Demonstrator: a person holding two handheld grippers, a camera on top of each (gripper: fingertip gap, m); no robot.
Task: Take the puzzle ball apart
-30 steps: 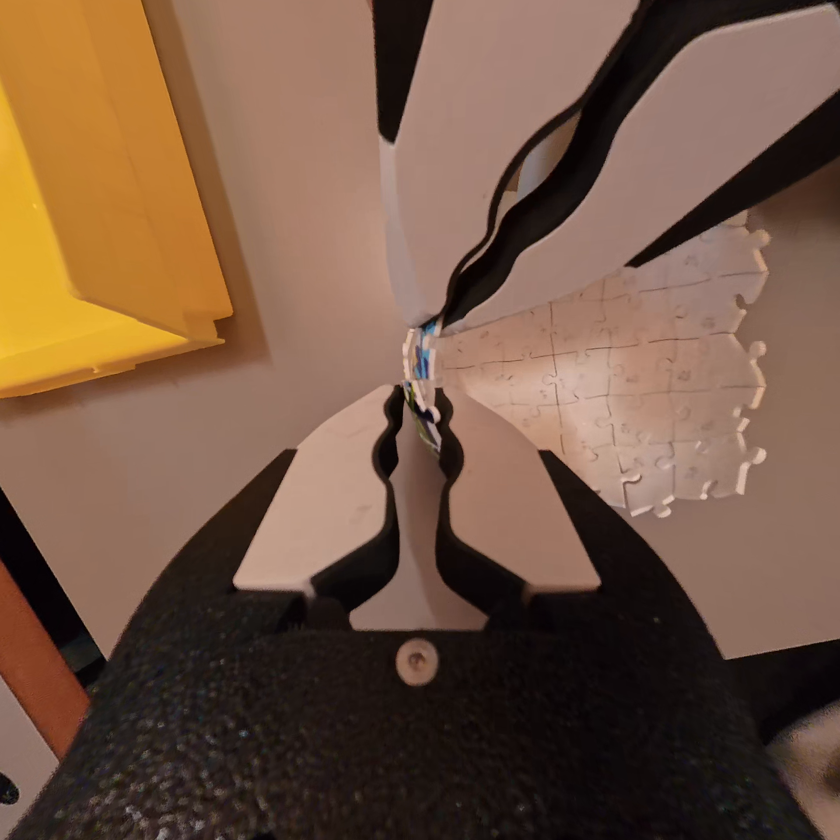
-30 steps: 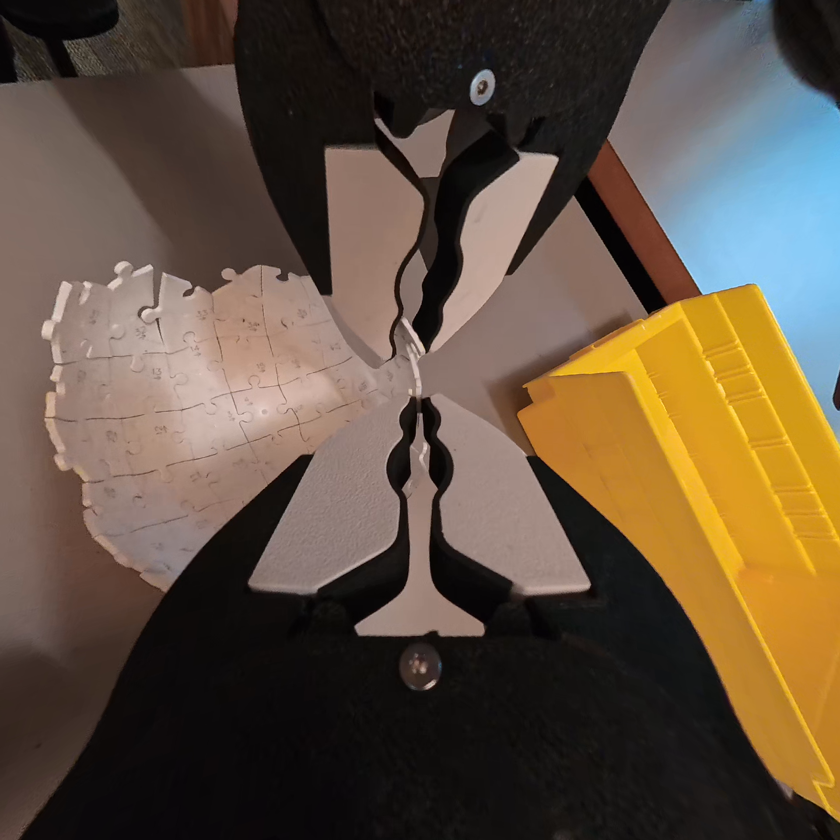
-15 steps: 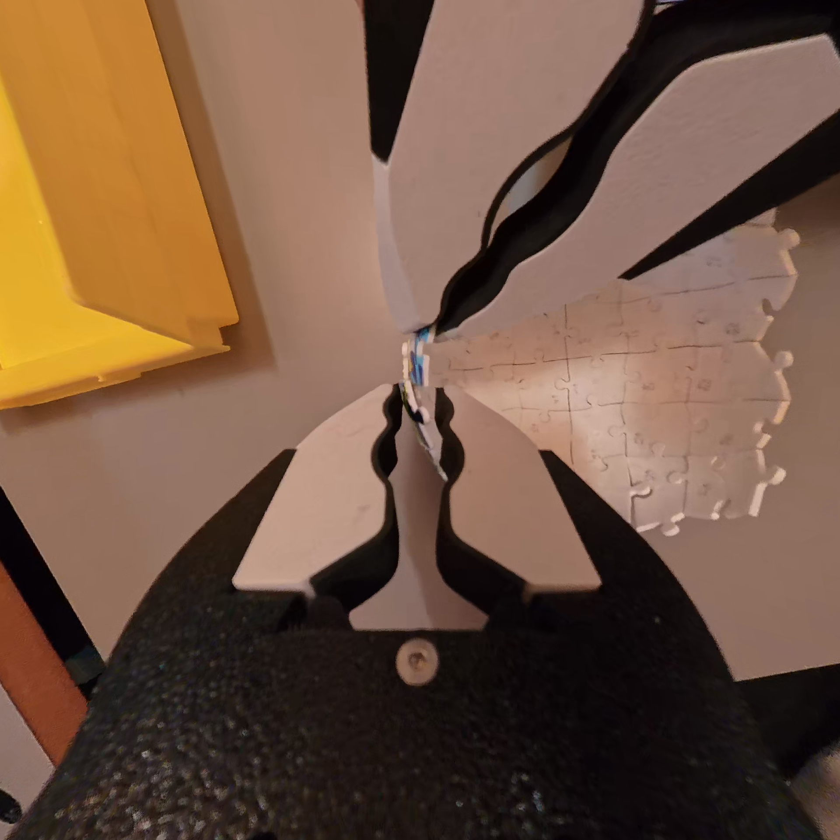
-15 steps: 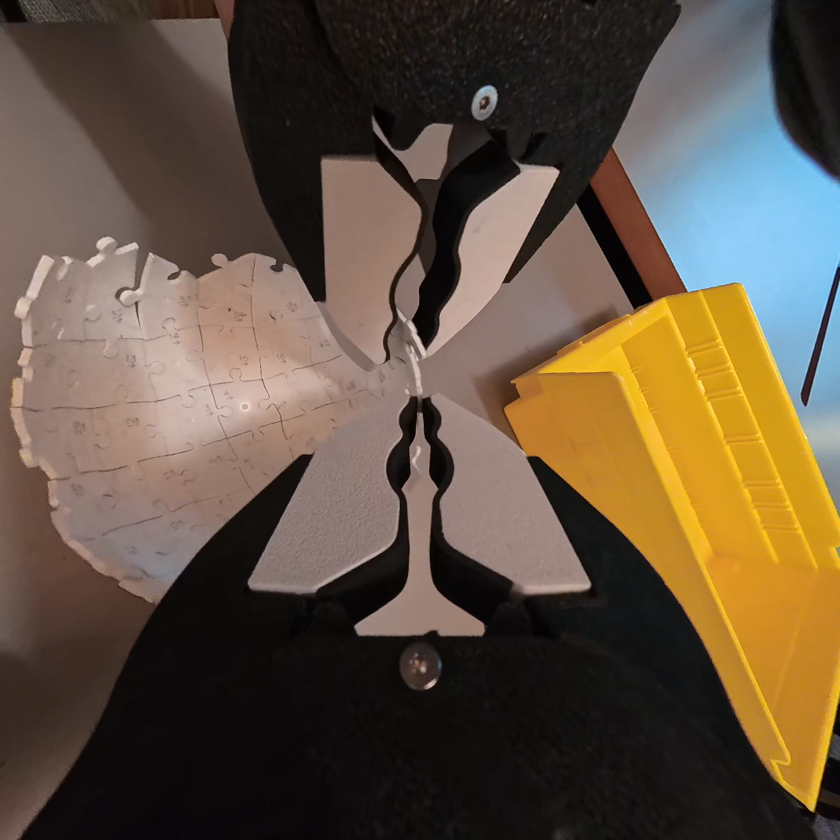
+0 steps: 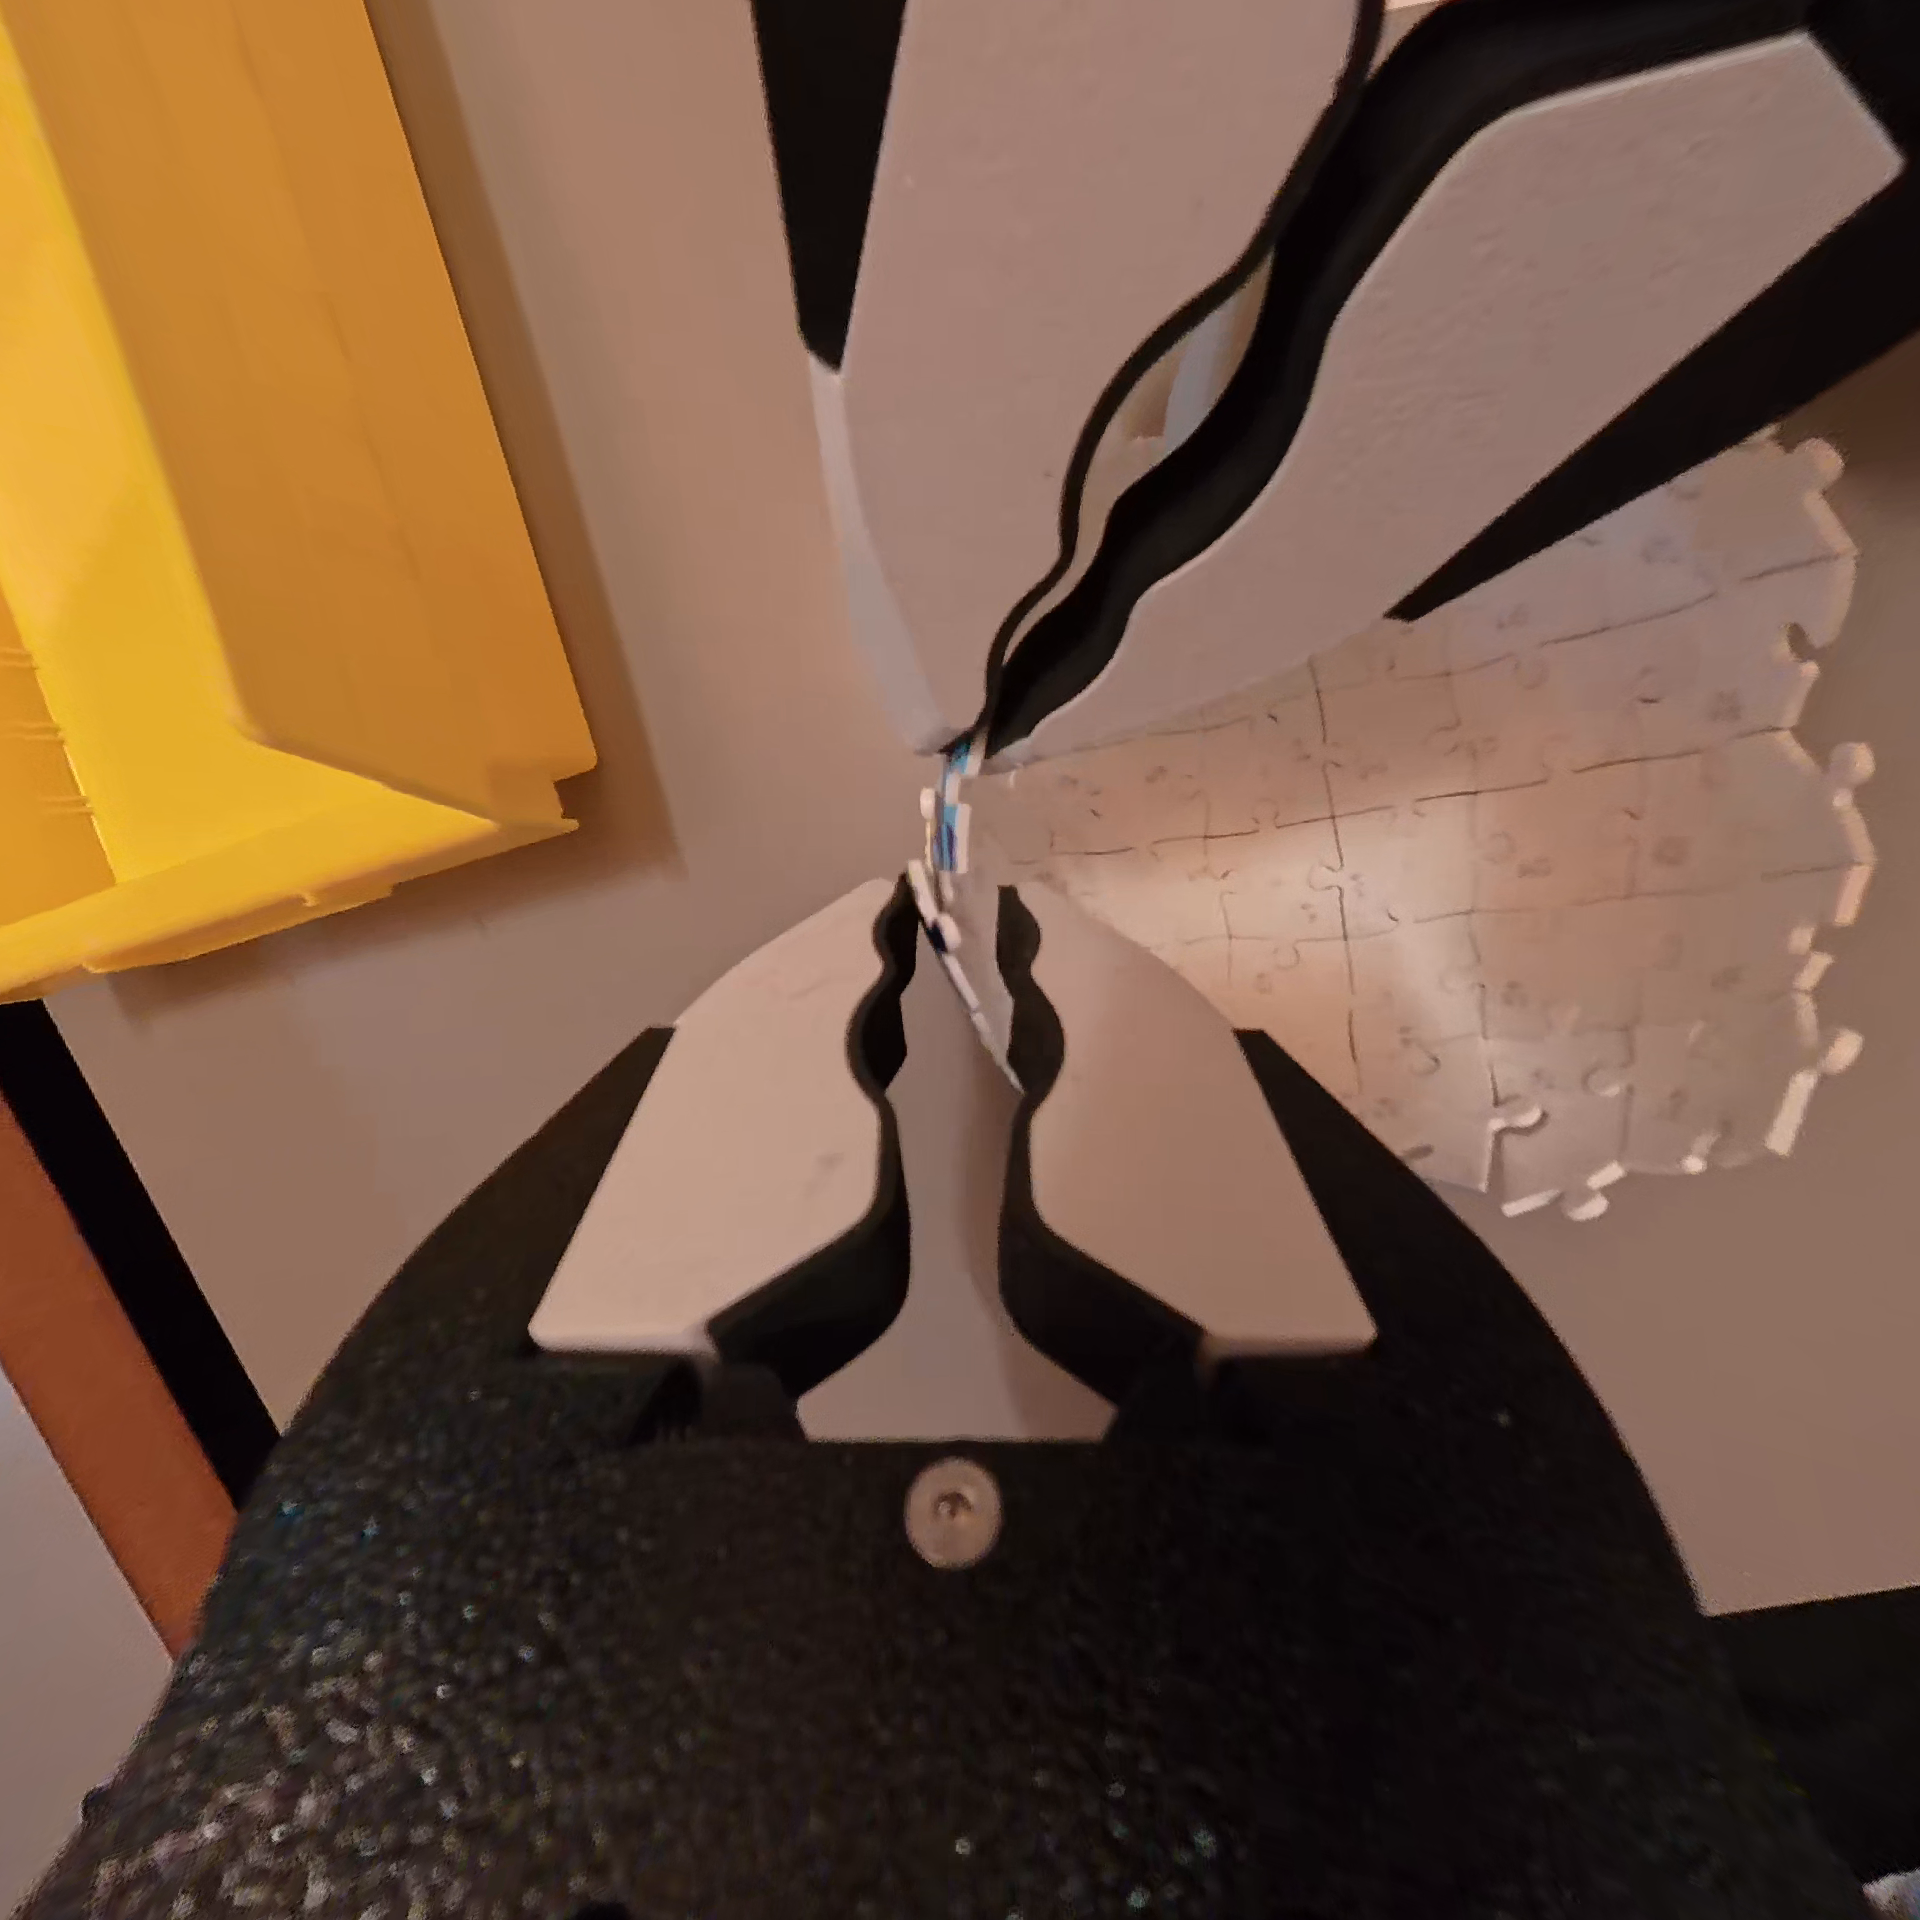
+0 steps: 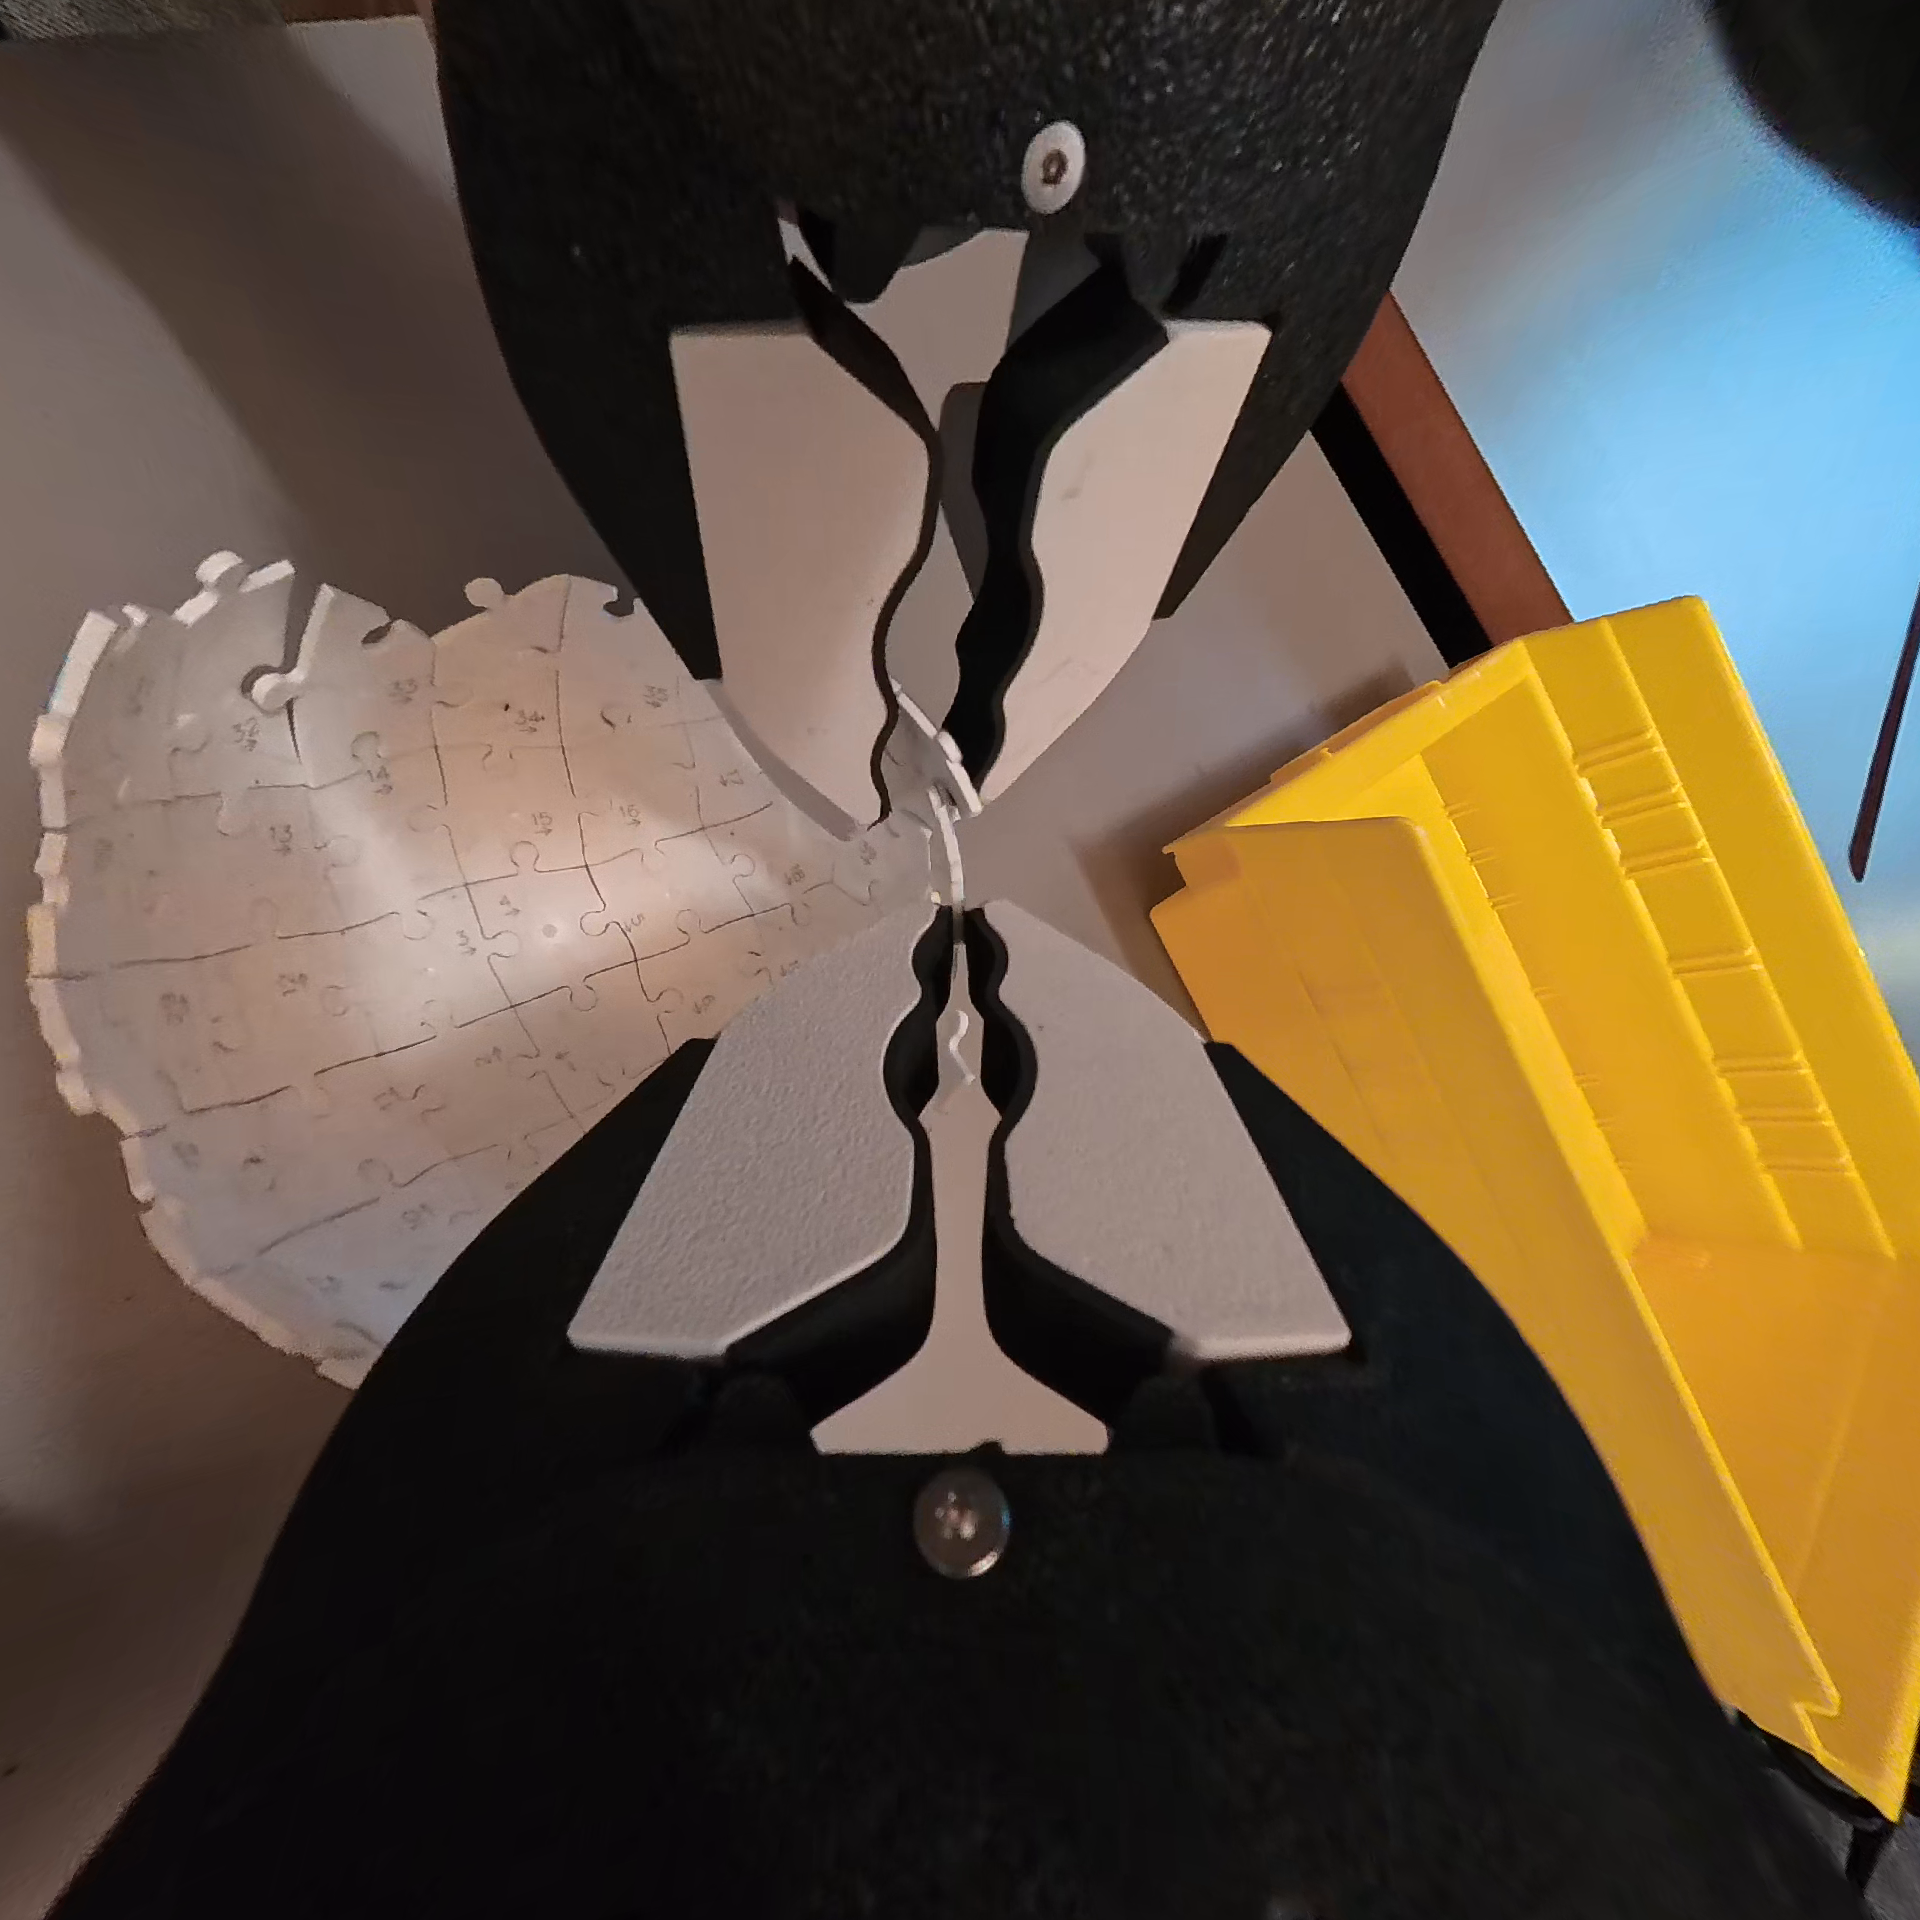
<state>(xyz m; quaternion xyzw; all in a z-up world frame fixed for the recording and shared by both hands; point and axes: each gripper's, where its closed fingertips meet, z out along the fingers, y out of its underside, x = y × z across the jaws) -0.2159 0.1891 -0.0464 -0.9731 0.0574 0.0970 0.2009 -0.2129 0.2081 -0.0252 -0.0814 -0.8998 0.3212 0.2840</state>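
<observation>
A curved shell of joined white puzzle pieces, part of the puzzle ball [image 5: 1475,914], is held in the air above the table, its hollow white inside facing both cameras; it also shows in the right wrist view [image 6: 395,914]. My left gripper [image 5: 951,914] is shut on the shell's rim. My right gripper [image 6: 954,935] is shut on the same rim from the opposite side, tip to tip with the left. The printed blue outer face shows only as a sliver at the rim [image 5: 948,821]. In each view the other gripper fills the top.
A yellow plastic bin [image 5: 208,582] lies on the pale table [image 5: 665,343], also at the right of the right wrist view [image 6: 1558,1039]. The table's brown wooden edge [image 6: 1455,436] runs close behind the bin. Left and right tips are no more than a few centimetres apart.
The shell has swung and spread wider in both views, drifting outward while both grippers keep their pinch on the rim. The bin has shifted slightly in frame.
</observation>
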